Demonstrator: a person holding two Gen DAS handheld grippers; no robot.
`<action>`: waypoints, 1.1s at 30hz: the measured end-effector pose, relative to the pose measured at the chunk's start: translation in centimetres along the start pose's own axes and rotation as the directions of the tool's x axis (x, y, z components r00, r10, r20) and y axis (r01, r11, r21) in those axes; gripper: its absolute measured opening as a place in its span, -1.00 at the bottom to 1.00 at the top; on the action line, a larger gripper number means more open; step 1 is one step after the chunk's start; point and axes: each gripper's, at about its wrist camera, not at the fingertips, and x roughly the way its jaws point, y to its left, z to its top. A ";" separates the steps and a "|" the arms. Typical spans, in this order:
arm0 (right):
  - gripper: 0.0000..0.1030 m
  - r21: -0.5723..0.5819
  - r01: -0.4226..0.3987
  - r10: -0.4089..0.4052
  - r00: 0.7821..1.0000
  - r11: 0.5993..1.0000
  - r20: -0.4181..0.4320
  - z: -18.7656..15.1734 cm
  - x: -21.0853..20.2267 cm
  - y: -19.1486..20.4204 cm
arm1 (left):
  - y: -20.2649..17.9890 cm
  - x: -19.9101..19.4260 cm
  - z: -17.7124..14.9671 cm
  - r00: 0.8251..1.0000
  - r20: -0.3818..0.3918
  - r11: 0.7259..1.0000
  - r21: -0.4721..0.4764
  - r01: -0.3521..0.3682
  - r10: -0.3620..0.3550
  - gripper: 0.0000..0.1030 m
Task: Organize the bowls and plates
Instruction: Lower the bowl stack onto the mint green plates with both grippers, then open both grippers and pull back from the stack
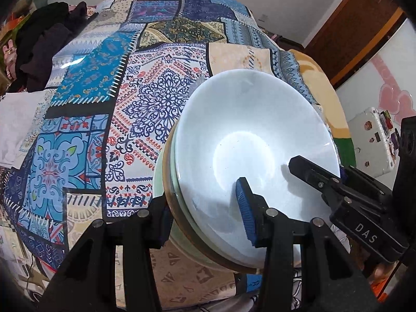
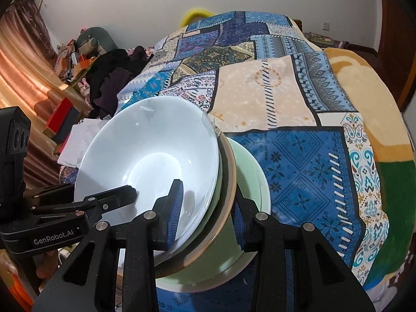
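Left gripper (image 1: pixel 205 223): jaws partly closed across the rim of a nested stack of dishes. One blue-padded finger (image 1: pixel 245 210) lies inside the top white bowl (image 1: pixel 249 135); the other finger sits outside, against the stack's underside. The pads press on the stack edge.

Right gripper (image 2: pixel 208 218): same arrangement on the opposite rim, jaws narrowly set. One blue pad (image 2: pixel 175 208) rests inside the white bowl (image 2: pixel 145 156); the outer finger is against the pale green dish (image 2: pixel 249 182) beneath. Both grippers grip the one stack between them.

Each wrist view shows the other gripper's black finger reaching into the white bowl: the right one (image 1: pixel 312 174) in the left view, the left one (image 2: pixel 111 199) in the right view.

Stack, counted from the rims: white bowl on top, a thin brown-edged rim (image 2: pixel 228 182) under it, green dish lowest. At least three pieces; exact count cannot be told. The stack is tilted and held above a patchwork-patterned blue cloth (image 1: pixel 104 104) covering the surface.

Surroundings: one dark heap of clothing (image 2: pixel 111 83) beyond the cloth's far left edge; one yellow-and-green blanket (image 2: pixel 377 130) on the right; one white sticker-covered case (image 1: pixel 374 140); white papers (image 2: pixel 80 140); orange curtain (image 2: pixel 20 72). No object on the cloth directly under the stack.
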 end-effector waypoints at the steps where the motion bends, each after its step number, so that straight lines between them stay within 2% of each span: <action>1: -0.38 0.003 0.001 -0.001 1.000 1.000 -0.003 -0.1 0.1 -0.1 | 0.0 0.2 0.0 1.000 -0.004 1.000 0.001 0.001 -0.001 -0.13; 5: -0.38 0.020 -0.006 0.006 1.000 1.000 -0.010 -0.2 0.3 -0.5 | 0.1 1.1 -0.2 1.000 -0.021 1.000 -0.005 0.008 -0.008 -0.13; 13: -0.35 0.008 -0.018 0.018 1.000 1.000 -0.006 -0.6 0.3 -0.7 | 0.4 1.3 -0.3 1.000 0.000 1.000 0.006 0.003 -0.003 -0.21; 18: -0.34 -0.044 0.045 -0.043 0.998 0.998 0.046 -0.7 -1.3 0.1 | 0.2 -0.7 -0.4 0.996 0.085 0.998 0.035 -0.044 0.041 -0.20; 24: -0.24 -0.051 0.046 -0.040 0.993 0.998 0.113 -0.2 -3.9 0.6 | 0.7 -3.8 -0.1 0.987 0.153 0.998 0.018 -0.054 0.050 -0.16; 28: -0.17 -0.078 0.050 -0.034 0.981 0.996 0.190 0.2 -6.6 1.8 | 0.5 -7.0 -0.3 0.971 0.236 0.998 0.025 -0.050 0.043 -0.09; 30: -0.10 -0.095 0.046 -0.023 0.971 0.994 0.237 0.3 -8.2 2.5 | 0.0 -9.0 -0.5 0.956 0.292 0.998 0.037 -0.049 0.036 -0.06; 33: -0.06 -0.123 0.040 0.001 0.949 0.992 0.314 0.5 -10.9 3.6 | -0.8 -12.3 -0.8 0.922 0.386 0.997 0.054 -0.053 0.028 0.08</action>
